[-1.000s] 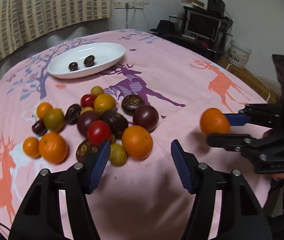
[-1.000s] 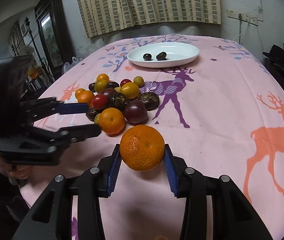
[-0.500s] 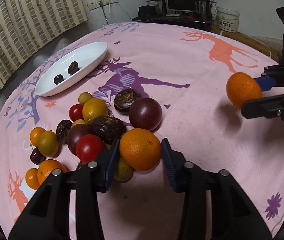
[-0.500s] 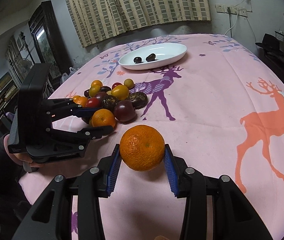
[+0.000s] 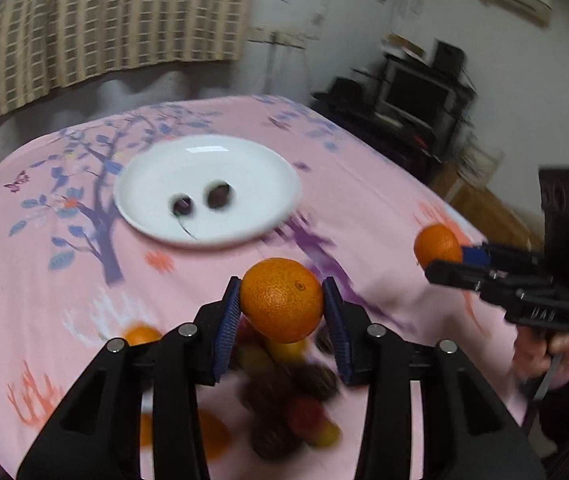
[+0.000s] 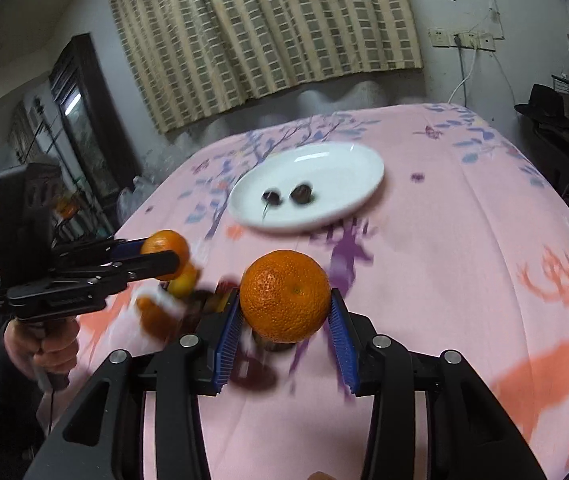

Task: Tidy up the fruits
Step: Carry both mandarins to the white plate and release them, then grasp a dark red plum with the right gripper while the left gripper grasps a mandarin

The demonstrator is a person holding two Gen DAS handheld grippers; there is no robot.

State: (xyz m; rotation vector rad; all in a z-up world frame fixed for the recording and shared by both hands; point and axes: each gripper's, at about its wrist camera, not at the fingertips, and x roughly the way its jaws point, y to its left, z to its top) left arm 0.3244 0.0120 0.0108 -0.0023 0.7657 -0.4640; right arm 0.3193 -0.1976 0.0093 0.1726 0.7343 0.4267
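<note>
Gripping one orange (image 5: 281, 300) apiece, the left tool (image 5: 282, 322) and right tool (image 6: 286, 326) hang above the surface (image 6: 464, 240), white plate (image 5: 244, 160) ahead, fruit pile (image 5: 284, 412) blurred beneath.

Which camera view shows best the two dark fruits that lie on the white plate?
The left wrist view: there the white plate is nearer and seen more from above, so the two dark fruits lie apart and one thin stem shows. The right wrist view shows the same fruits smaller and farther. Both views are blurred.
</note>
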